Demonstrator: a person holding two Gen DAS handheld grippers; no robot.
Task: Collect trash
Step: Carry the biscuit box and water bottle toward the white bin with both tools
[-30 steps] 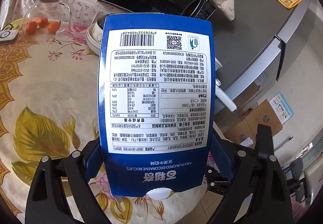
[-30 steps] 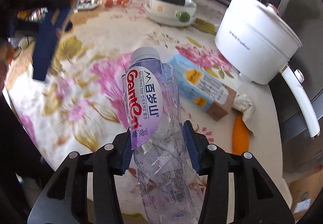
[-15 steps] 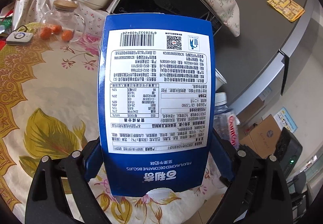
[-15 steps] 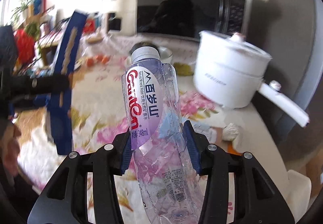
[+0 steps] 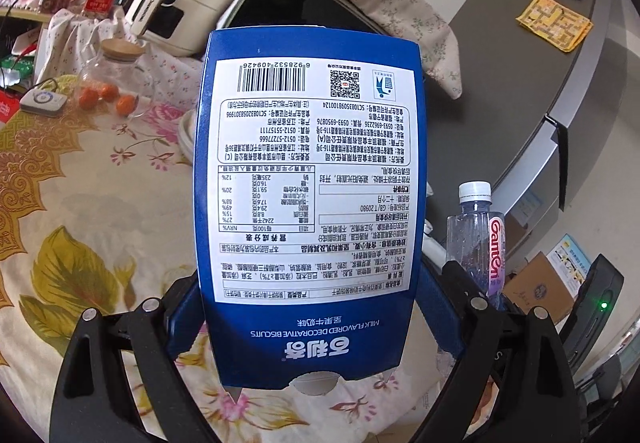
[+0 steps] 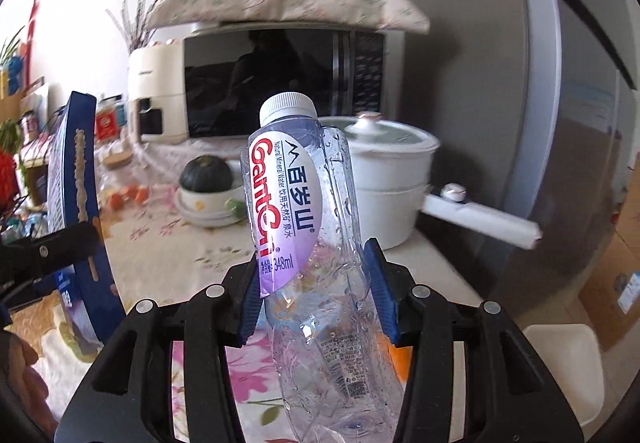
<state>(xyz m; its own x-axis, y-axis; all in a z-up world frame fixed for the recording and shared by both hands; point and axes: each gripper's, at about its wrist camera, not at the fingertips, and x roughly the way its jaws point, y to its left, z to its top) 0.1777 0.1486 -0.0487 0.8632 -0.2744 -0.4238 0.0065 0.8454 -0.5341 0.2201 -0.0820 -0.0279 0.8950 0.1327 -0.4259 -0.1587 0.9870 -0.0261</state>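
Right wrist view: my right claw has lifted the crushed bottle off the desk; my left claw clamps the biscuit box, both ready for binning.

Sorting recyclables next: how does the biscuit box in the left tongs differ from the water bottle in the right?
The biscuit box is flat, opaque blue card with a white printed panel; the water bottle is clear, crumpled plastic with a white cap. The box is much wider than the slim bottle. Both are clamped near their lower end, top pointing away, by the left tongs and right tongs.
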